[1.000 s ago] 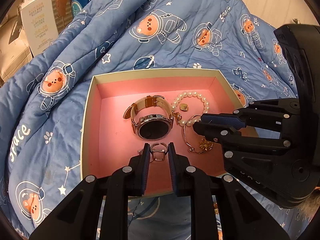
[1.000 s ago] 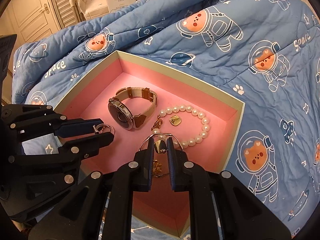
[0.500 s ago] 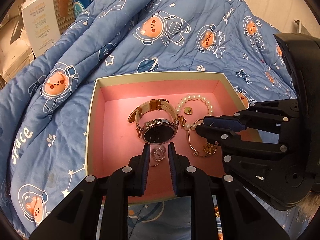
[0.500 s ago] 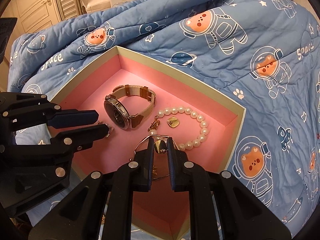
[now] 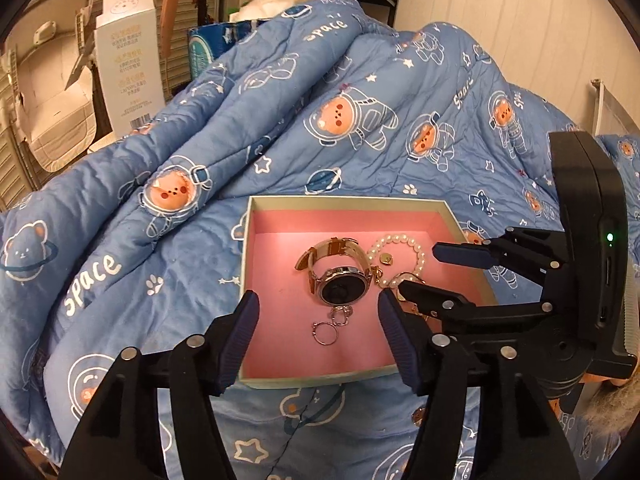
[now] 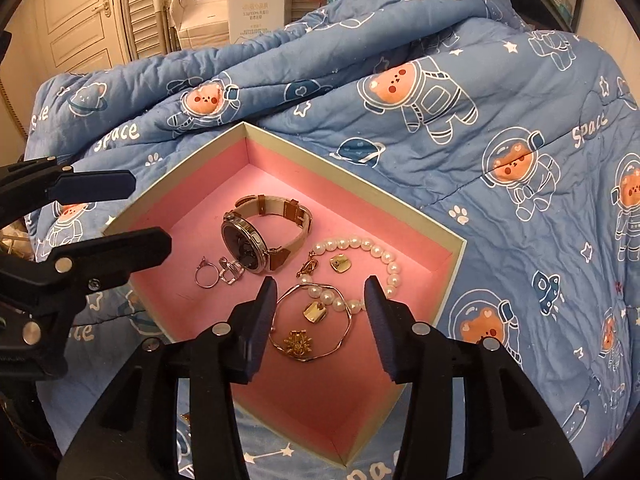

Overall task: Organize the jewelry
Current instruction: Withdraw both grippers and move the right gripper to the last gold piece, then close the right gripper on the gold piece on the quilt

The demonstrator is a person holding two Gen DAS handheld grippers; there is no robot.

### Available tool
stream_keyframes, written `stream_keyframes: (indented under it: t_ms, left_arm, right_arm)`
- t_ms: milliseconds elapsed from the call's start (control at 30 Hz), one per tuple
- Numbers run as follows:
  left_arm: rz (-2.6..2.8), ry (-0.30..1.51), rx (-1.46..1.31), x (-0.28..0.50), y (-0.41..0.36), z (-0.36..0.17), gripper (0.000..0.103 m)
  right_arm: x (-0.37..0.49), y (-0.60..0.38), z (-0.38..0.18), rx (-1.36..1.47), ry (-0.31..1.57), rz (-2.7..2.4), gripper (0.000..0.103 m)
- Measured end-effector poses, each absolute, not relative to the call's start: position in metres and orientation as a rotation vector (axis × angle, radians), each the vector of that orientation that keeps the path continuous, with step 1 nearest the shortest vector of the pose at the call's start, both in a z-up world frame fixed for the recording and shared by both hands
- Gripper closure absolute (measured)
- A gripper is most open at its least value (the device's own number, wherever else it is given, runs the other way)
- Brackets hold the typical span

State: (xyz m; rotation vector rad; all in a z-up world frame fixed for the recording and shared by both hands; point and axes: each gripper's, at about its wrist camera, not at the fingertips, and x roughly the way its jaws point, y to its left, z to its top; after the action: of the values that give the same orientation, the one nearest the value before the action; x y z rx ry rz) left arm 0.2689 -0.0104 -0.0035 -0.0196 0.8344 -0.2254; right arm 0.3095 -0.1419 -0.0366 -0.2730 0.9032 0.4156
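Observation:
A pink-lined box (image 5: 276,248) (image 6: 420,264) lies on the blue quilt. In it lie a watch (image 5: 340,286) (image 6: 256,236), a pearl bracelet (image 5: 400,246) (image 6: 368,264), two silver rings (image 5: 326,332) (image 6: 206,276) and a gold bangle with charms (image 6: 310,324). My left gripper (image 5: 318,340) is open above the box's near edge, over the rings. My right gripper (image 6: 320,322) is open just above the bangle and holds nothing. Each gripper shows in the other's view, the right one (image 5: 436,272) and the left one (image 6: 120,216).
The blue space-bear quilt (image 5: 280,120) rises in folds behind the box. A tall white carton (image 5: 128,68) and cream shutters stand at the back left. A white door (image 6: 76,20) shows in the right wrist view.
Both grippers have opened and pulled back upward. The left let go of a ring, the right let go of the gold bangle; both pieces now lie in the box.

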Motion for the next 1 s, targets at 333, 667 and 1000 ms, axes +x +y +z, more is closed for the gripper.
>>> stream_keyframes:
  t_ms: [333,667,1000]
  left_arm:
    - [-0.168,0.825,-0.094,0.233,0.009,-0.016,0.021]
    - [-0.129,0.848,-0.152,0.2,0.02,-0.038,0.018]
    - [-0.109,0.862,-0.194,0.18,0.029,-0.048,0.017]
  right_arm:
    - [0.254,-0.154,-0.025,-0.214,0.834,0.365,0.054]
    - [0.196,-0.15,-0.035,-0.21,0.772,0.292,0.054]
    - [0.174,-0.135,-0.056,-0.214,0.82,0.334,0.054]
